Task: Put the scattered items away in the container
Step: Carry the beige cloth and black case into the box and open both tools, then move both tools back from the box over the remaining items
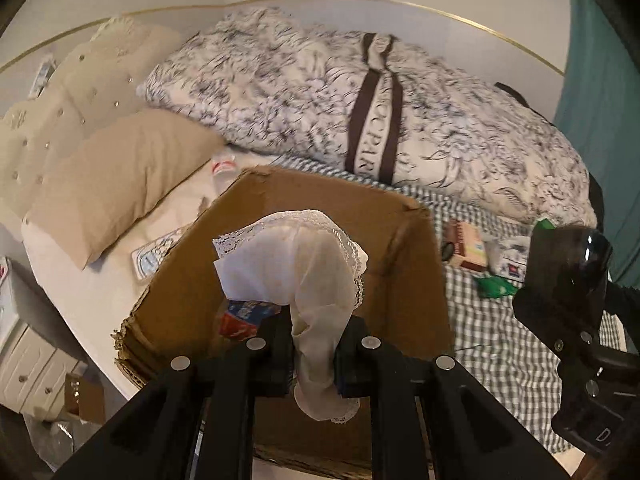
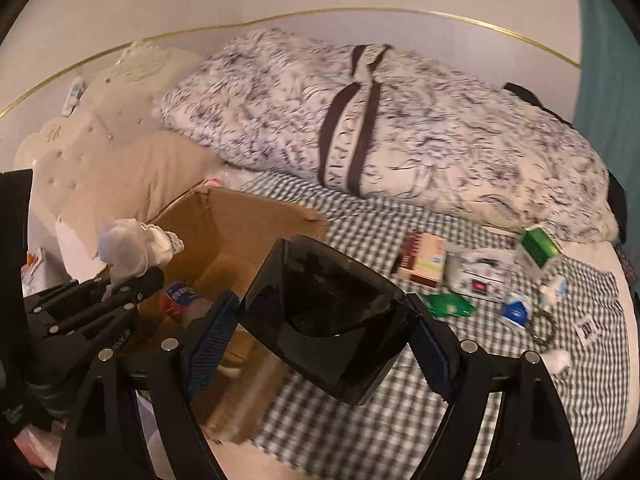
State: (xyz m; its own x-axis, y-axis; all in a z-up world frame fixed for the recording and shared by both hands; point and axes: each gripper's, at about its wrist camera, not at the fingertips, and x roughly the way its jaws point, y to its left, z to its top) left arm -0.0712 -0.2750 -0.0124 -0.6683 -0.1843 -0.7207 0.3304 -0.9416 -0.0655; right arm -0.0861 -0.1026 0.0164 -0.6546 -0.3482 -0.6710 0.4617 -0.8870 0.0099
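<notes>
Bedroom clutter sets the scene: a bed spread with a grey-and-white checked sheet, a rumpled floral duvet heaped along the pale wall, beige pillows by the tufted headboard, and a teal curtain at the far side. On the mattress stands an open cardboard box, the container, with a red-and-blue packet already lying inside.

The left gripper has its jaws clenched on a white lace-edged cloth, held directly above the box opening, apparently so it can drop straight in. The right gripper grasps a glossy black plastic tray, its jaws spread wide across the tray's breadth, just beside the box's near corner and seemingly headed the same way.

Scattered items remain on the checked sheet well clear of the box: a small brown-and-cream carton, a green sachet, a green-topped box and a blue-and-white packet.
</notes>
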